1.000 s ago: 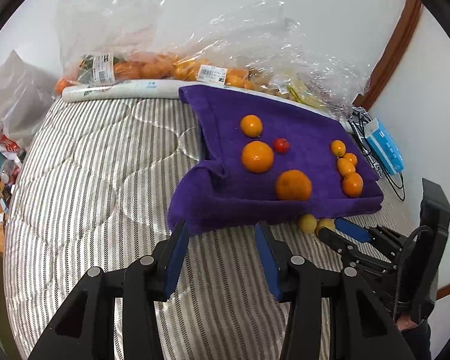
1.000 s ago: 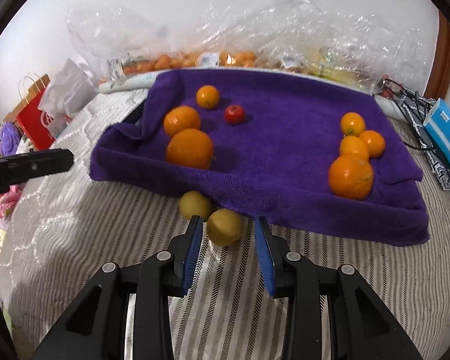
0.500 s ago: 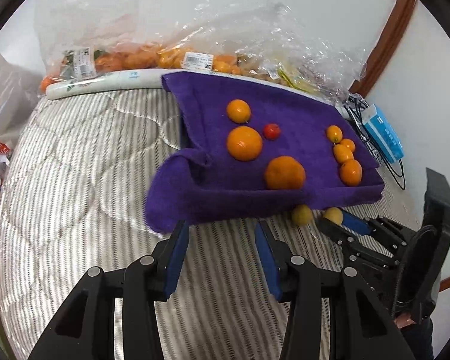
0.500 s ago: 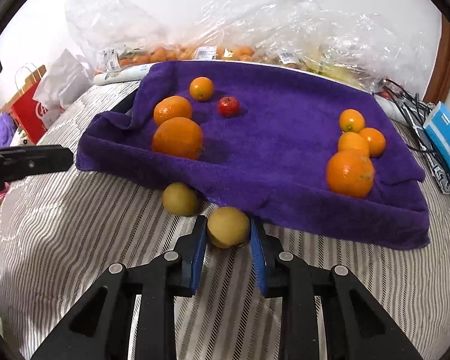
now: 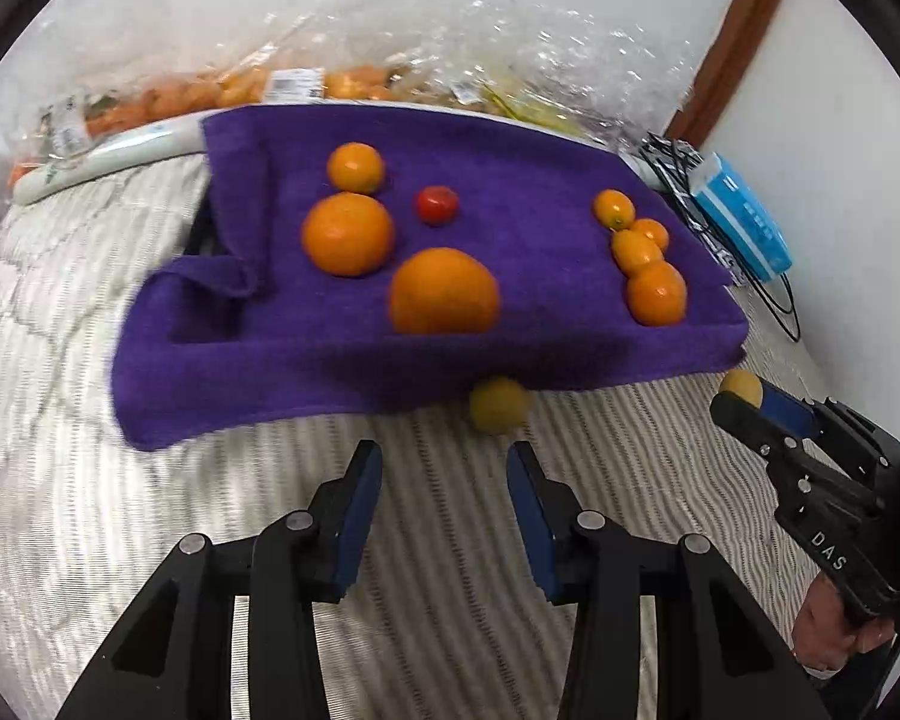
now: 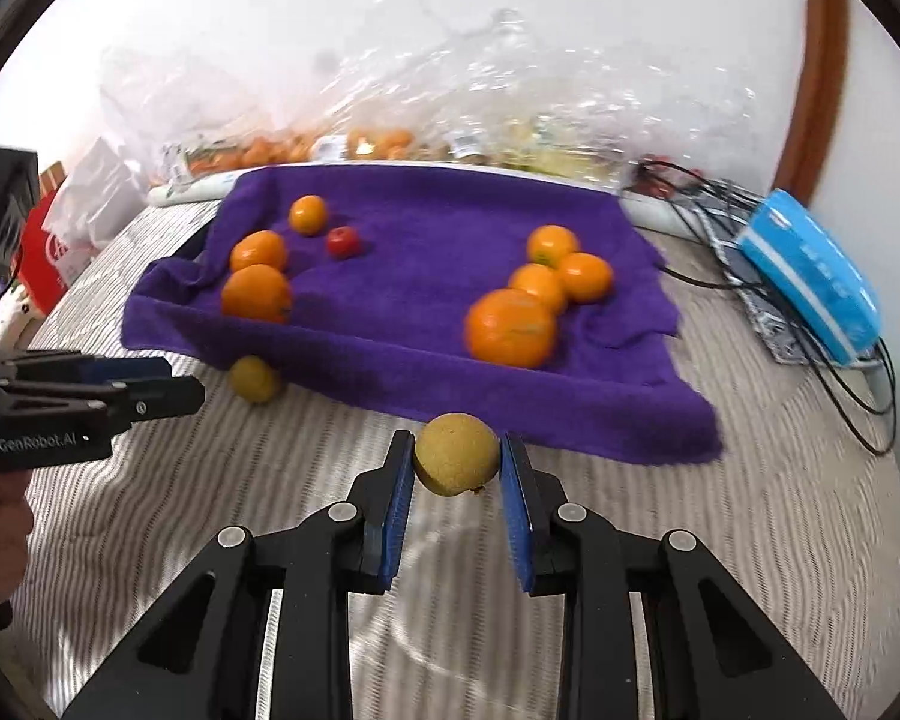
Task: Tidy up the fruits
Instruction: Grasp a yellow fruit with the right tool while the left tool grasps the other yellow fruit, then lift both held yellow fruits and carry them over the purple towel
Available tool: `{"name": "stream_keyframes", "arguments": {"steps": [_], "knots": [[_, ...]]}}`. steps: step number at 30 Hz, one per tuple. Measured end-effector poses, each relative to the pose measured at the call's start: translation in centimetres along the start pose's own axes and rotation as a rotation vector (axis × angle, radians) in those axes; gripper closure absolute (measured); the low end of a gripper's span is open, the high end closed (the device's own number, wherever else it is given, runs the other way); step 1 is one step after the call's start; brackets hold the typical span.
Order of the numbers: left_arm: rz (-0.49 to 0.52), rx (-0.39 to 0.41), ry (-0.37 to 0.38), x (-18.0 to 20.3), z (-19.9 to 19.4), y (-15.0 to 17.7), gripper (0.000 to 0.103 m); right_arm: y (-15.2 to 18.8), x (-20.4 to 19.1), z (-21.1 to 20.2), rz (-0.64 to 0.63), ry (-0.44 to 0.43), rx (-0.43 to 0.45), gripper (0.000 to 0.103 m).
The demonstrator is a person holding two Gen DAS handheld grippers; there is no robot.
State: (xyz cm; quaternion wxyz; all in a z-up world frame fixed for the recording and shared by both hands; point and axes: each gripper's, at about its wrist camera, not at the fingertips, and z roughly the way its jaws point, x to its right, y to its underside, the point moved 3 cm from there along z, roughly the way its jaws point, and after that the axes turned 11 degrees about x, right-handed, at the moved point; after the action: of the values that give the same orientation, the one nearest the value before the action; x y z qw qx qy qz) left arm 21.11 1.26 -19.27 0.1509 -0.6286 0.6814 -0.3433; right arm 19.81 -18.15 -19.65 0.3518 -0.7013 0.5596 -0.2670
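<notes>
- The right gripper (image 6: 457,465) clamps a round, rough yellow fruit (image 6: 456,461) at its middle, so it cannot roll away.
- The left gripper (image 5: 444,492), its jaws partly apart and just closing with nothing between, faces a second yellow fruit (image 5: 500,405) beside the purple towel (image 5: 282,348), probably next.

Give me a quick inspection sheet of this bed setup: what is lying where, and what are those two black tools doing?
Surface: striped quilt, partly covered by a purple towel.
Job's things: seven oranges in two clusters and one small red fruit on the towel; a loose yellow fruit on the quilt at the towel's front edge.
Clutter: clear produce bags along the wall; blue box; red bag.
Grippers: right gripper shut on a held yellow fruit; left gripper open, jaws empty.
Cables: black cables beside the blue box.
Surroundings: white wall, wooden trim.
</notes>
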Motion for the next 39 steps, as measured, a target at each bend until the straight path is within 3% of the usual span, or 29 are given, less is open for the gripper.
{"name": "stream_keyframes", "arguments": {"steps": [5, 10, 12, 14, 21, 39], "knots": [[-0.023, -0.005, 0.002, 1.2, 1.2, 0.1, 0.069, 0.5, 2.0, -0.6, 0.035, 0.012, 0.006, 0.075], [0.003, 0.027, -0.066, 2.8, 2.3, -0.5, 0.069, 1.0, 3.1, -0.9, 0.054, 0.019, 0.006, 0.075], [0.017, 0.032, -0.099, 3.3, 2.8, -0.7, 0.077, 1.2, 3.4, -1.2, 0.059, 0.020, 0.010, 0.075], [0.018, 0.033, -0.132, 3.6, 3.0, -0.8, 0.079, 1.3, 3.8, -1.4, 0.063, 0.023, 0.012, 0.075], [-0.006, 0.004, -0.078, 3.3, 1.8, -0.4, 0.079, 1.4, 4.0, -1.8, 0.076, 0.025, 0.017, 0.075], [-0.039, 0.071, -0.078, 2.1, -4.1, 0.3, 0.079, 0.0, 0.8, -4.9, 0.039, -0.010, 0.069, 0.075]]}}
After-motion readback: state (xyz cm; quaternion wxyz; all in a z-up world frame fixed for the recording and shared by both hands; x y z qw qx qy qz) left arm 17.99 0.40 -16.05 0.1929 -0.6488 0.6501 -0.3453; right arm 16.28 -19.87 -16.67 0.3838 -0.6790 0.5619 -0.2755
